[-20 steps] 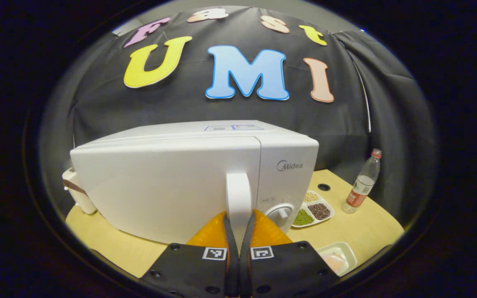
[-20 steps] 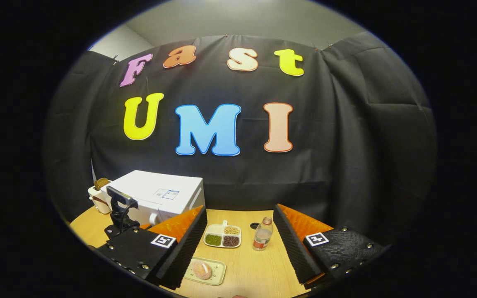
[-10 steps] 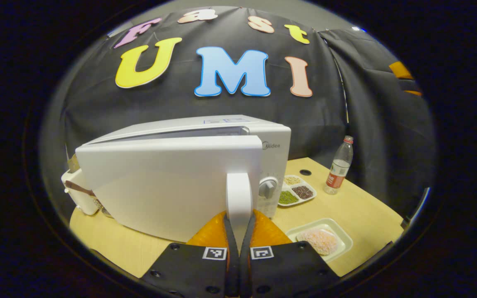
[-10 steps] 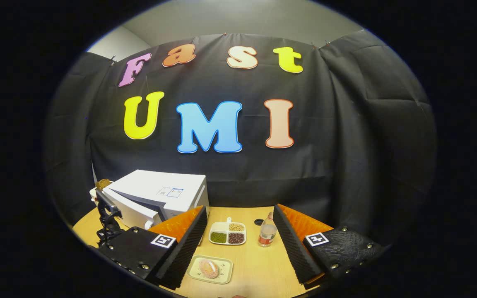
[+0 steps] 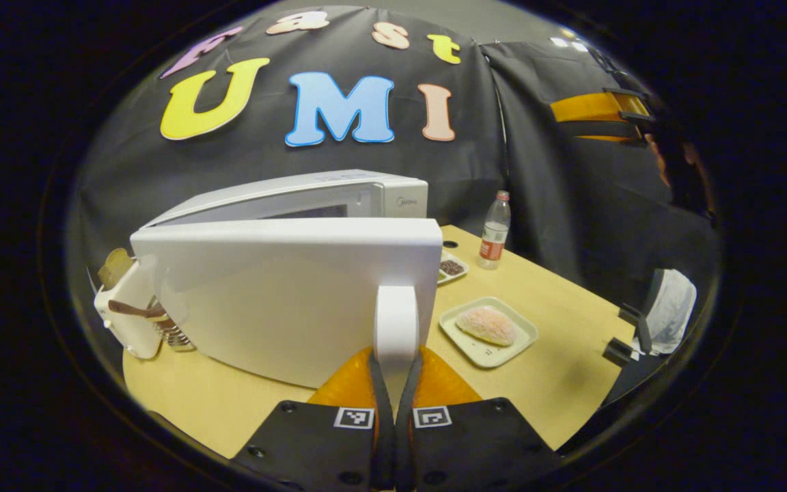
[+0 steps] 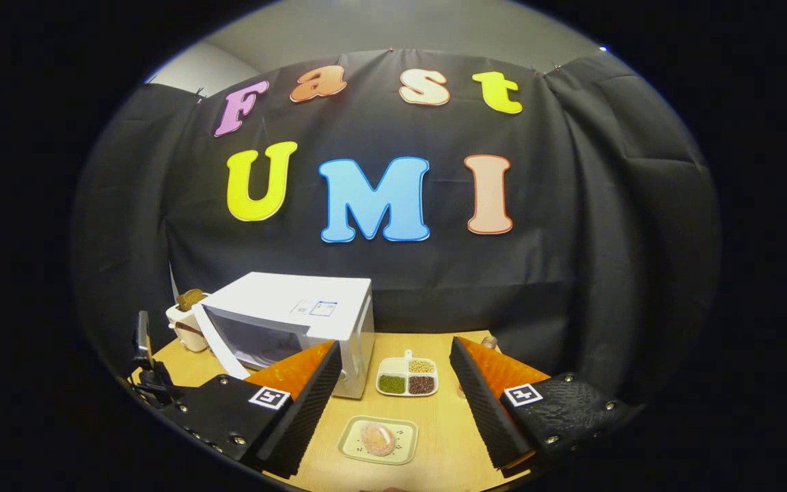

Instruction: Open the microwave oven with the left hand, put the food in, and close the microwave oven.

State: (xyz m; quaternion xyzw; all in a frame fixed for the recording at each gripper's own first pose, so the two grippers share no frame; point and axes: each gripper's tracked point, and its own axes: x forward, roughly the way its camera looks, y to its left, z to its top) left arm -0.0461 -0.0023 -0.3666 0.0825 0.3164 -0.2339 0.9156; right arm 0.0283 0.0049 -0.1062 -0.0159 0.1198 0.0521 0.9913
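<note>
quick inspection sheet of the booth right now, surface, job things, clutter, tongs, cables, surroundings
surface: light wood table, bare between the items.
job's things: white microwave with its door swung partly open; food lying on a small tray, apart from the oven, near the table's front.
clutter: divided dish of beans; water bottle; small white appliance beside the microwave.
tongs: left tongs shut on the door handle; right tongs open, above the tray, holding nothing.
cables: nothing seen.
surroundings: black cloth wall behind the table.
</note>
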